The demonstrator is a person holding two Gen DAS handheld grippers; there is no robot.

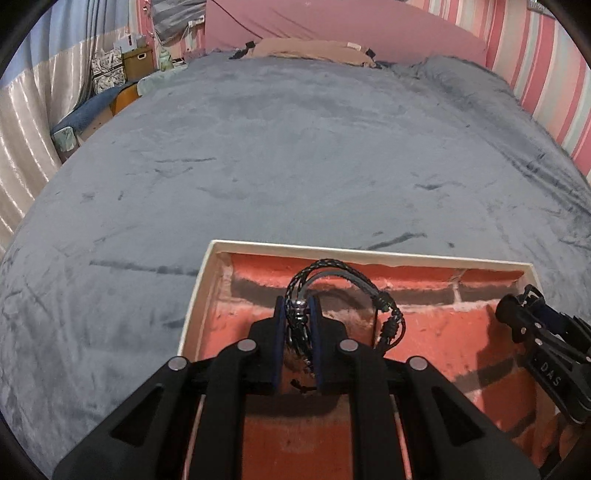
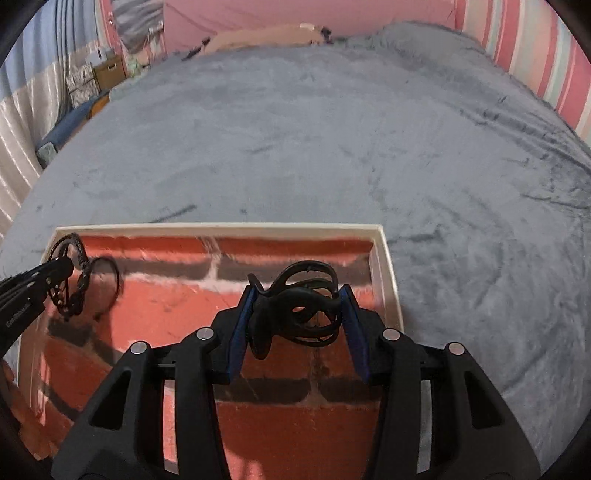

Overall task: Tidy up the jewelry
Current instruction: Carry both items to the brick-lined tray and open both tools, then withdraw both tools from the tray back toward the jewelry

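A cream-rimmed box [image 1: 207, 280] with a red brick-pattern lining lies on the grey bed. My left gripper [image 1: 299, 314] is shut on a black-and-grey corded bracelet [image 1: 343, 275], pinched at its metal clasp above the box's left part. It also shows in the right wrist view [image 2: 79, 273]. My right gripper [image 2: 297, 306] is shut on a black hair claw clip [image 2: 299, 306] above the box's right part [image 2: 386, 258]. The right gripper shows at the right edge of the left wrist view [image 1: 517, 314].
A grey plush blanket [image 1: 295, 147] covers the bed all round the box. A pink headboard [image 1: 332, 26] and a tan pillow [image 1: 306, 48] lie at the far end. A striped wall [image 1: 546, 74] runs on the right; curtains and boxes [image 1: 136, 59] stand on the left.
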